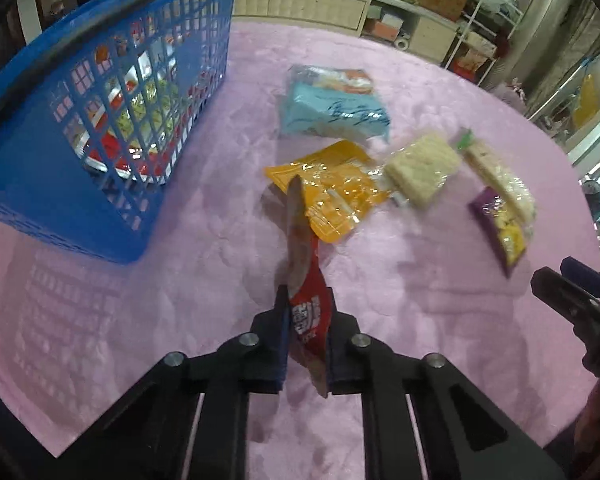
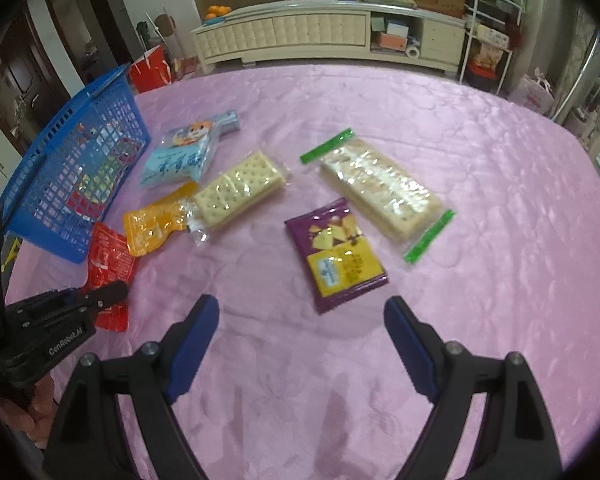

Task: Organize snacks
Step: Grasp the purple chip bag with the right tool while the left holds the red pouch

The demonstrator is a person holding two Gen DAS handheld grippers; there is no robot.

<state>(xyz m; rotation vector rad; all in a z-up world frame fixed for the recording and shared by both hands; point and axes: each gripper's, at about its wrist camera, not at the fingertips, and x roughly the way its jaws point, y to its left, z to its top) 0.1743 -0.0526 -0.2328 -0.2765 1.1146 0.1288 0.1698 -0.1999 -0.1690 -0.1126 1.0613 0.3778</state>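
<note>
- Left hand-held gripper (image 1: pixel 306 332) is clamped on the red snack packet (image 1: pixel 309 312), near the blue basket (image 1: pixel 32 184).
- Right hand-held gripper (image 2: pixel 302 330) gapes wide, holding nothing, just before the purple packet (image 2: pixel 336 254).

A red snack packet (image 1: pixel 306 304) stands on edge, lifted; five more packets lie right of the blue basket (image 1: pixel 40 184).
</note>
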